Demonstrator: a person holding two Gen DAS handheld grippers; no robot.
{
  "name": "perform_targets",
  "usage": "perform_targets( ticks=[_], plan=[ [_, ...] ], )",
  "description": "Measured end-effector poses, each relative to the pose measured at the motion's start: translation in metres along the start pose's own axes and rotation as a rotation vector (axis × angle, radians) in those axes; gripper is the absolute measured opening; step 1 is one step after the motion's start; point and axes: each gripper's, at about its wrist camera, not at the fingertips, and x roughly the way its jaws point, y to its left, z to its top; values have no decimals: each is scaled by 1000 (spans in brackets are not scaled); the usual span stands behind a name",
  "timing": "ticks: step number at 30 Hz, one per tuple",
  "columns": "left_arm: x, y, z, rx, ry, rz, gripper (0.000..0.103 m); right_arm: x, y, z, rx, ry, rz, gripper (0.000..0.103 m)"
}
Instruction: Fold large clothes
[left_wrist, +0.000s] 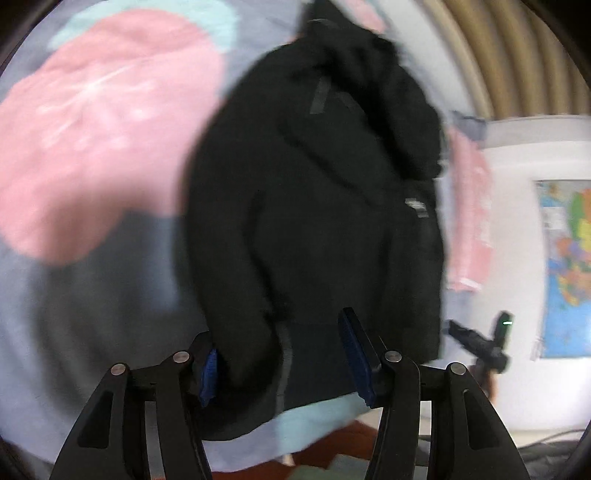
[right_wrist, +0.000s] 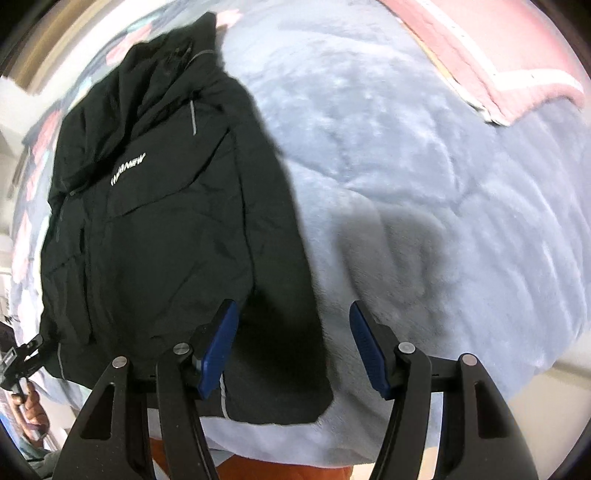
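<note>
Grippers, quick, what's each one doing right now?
Left gripper: open, black jacket hem between its fingers, not clamped.
Right gripper: open, holding nothing, over the jacket's corner.

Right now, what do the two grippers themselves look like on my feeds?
Both match: the left gripper and right gripper each have matte black angular linkage arms with silver round pivot pins and slotted cut-outs. The fingers carry blue ribbed pads. No cables or markings show on them. A bare hand grips the left gripper's black handle.
</note>
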Motion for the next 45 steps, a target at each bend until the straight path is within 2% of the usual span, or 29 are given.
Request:
perform_targets(
  ticks=[2,6,9,11,12,13,16,18,21,28,31,33,34,35,37,39,45],
  plan=[
    [5,-2,5,-17,-1,-57,57,0,-12,-2,30,1,3,66],
    [20,6,13,-49,16,-20,57,10,-19,-5,60,31,46,66],
    [33,14,11,-63,51,50,57,27,-13,-8,45,95,67,65],
    [37,8,10,-49,56,66,57,36,-6,-10,37,133,111,46],
    [36,4,9,-37,49,55,57,36,-3,-11,32,137,125,46],
    [28,-5,9,-9,31,14,54,30,4,-10,11,123,122,45],
    [11,-27,13,36,-5,-122,51,5,25,-7,-59,59,216,45],
    [6,-37,18,58,2,-174,51,1,33,-4,-73,57,255,44],
    [20,-34,22,42,44,-131,51,13,28,-1,-16,94,328,44],
    [41,7,8,-54,107,-32,51,51,9,-18,60,211,290,47],
    [45,16,1,-54,147,19,51,53,6,-22,78,198,303,44],
    [40,13,-1,-36,123,16,39,47,9,-21,60,169,300,34],
    [35,10,-1,-18,105,-4,22,40,13,-19,39,149,296,25],
    [30,3,1,2,86,-23,21,32,19,-16,14,128,288,18],
    [18,-11,6,37,43,-43,20,17,28,-10,-34,83,279,16],
    [7,-22,12,55,-1,-50,18,0,38,0,-67,40,268,15],
    [-35,-44,47,63,-133,-142,18,-43,55,37,-97,-63,270,15]
  ],
)
